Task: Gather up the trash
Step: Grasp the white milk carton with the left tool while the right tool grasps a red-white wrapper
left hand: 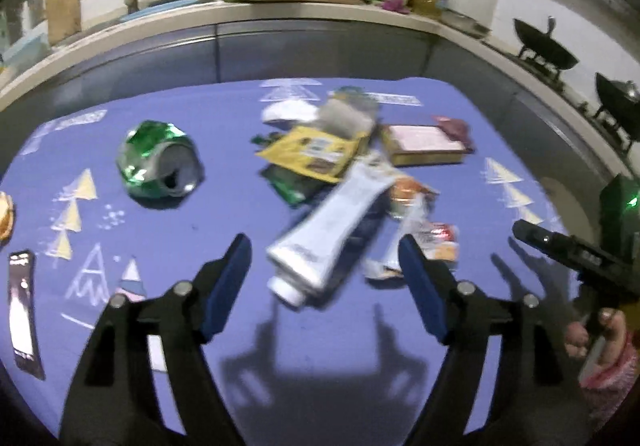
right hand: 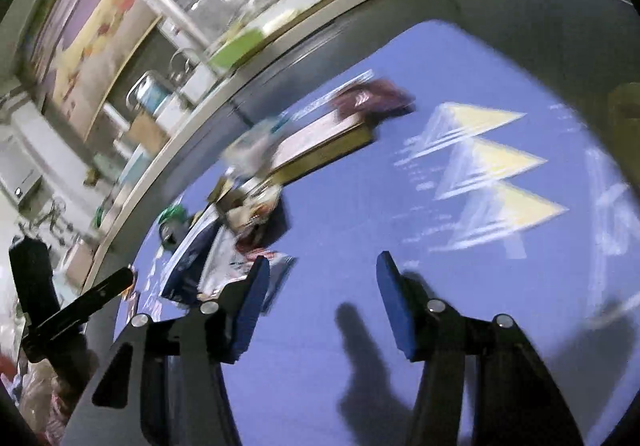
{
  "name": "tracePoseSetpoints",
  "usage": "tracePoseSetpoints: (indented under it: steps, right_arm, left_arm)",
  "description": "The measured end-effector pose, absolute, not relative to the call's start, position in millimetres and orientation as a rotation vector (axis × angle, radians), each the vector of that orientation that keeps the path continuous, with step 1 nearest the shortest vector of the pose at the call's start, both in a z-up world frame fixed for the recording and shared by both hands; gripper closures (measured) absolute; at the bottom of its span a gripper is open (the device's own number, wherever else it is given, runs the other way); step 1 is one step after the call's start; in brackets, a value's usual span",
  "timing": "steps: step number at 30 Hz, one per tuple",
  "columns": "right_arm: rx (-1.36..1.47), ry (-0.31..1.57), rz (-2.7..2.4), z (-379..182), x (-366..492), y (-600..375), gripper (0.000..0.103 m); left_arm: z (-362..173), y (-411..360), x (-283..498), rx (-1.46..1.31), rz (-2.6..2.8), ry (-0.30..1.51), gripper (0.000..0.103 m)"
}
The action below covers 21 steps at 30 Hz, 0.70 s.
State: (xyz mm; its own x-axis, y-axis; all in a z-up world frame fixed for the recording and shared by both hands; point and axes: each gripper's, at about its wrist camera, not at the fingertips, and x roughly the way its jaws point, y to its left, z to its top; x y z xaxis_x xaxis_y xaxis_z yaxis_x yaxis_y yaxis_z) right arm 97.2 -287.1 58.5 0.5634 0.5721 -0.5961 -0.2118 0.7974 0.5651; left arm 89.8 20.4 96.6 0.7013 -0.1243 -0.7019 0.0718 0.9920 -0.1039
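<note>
The left gripper (left hand: 324, 262) hangs level over the worktop (left hand: 224, 118) — fingers apart, empty, the tube (left hand: 332, 230) lying between them. The right gripper (right hand: 322, 290) is tilted, fingers apart — wrappers (right hand: 240, 242) just beside its left finger.

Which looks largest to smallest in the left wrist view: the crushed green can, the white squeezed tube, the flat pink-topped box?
1. white squeezed tube, though it lies nearest the camera, which inflates it.
2 and 3. crushed green can and flat pink-topped box look alike; the box lies farther back, so no ranking.
</note>
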Motion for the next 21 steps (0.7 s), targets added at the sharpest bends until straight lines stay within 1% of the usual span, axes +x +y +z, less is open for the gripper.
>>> tracePoseSetpoints:
  steps: [1,3,6,7,8,9,10,11,12,14,16,21]
  right_arm:
    - [0.455,0.862,0.491,58.5,98.0,-279.0,0.051]
    - [0.41,0.873,0.526,60.4,100.7,-259.5,0.051]
    - [0.288,0.854,0.571,65.9,99.9,-232.9,0.049]
    - [0.225,0.843,0.576,67.9,99.8,-223.3,0.048]
    - [0.187,0.837,0.578,67.7,100.4,-217.8,0.043]
    - [0.142,0.833,0.583,67.2,101.5,-211.2,0.041]
    - [0.105,0.833,0.587,65.4,102.6,-205.9,0.041]
    - [0.078,0.839,0.597,62.5,103.7,-201.7,0.041]
    - [0.076,0.855,0.621,58.7,103.5,-199.3,0.046]
    - [0.1,0.894,0.672,52.2,98.9,-195.7,0.055]
    - [0.115,0.923,0.71,51.1,87.6,-192.9,0.055]
    - [0.104,0.911,0.812,56.5,37.6,-196.2,0.055]
  left_arm:
    - [92.5,19.0,93.1,-0.039,-0.102,0.778,0.027]
    - [84.0,13.9,99.3,0.013,-0.091,0.776,0.021]
    - [66.5,7.7,113.8,0.042,-0.124,0.819,0.02]
    - [62.9,5.6,117.1,0.047,-0.13,0.821,0.02]
    - [59.2,4.3,120.3,0.05,-0.134,0.821,0.02]
    - [55.4,3.6,123.0,0.051,-0.136,0.824,0.021]
    - [51.0,3.2,126.2,0.046,-0.138,0.836,0.026]
    - [49.5,4.1,127.0,0.042,-0.139,0.841,0.04]
    - [49.6,5.0,125.3,0.034,-0.147,0.843,0.047]
    - [52.4,7.2,115.8,0.0,-0.183,0.85,0.052]
    - [53.9,8.6,100.0,-0.013,-0.196,0.869,0.052]
    - [49.5,16.2,62.3,-0.07,-0.21,0.921,0.052]
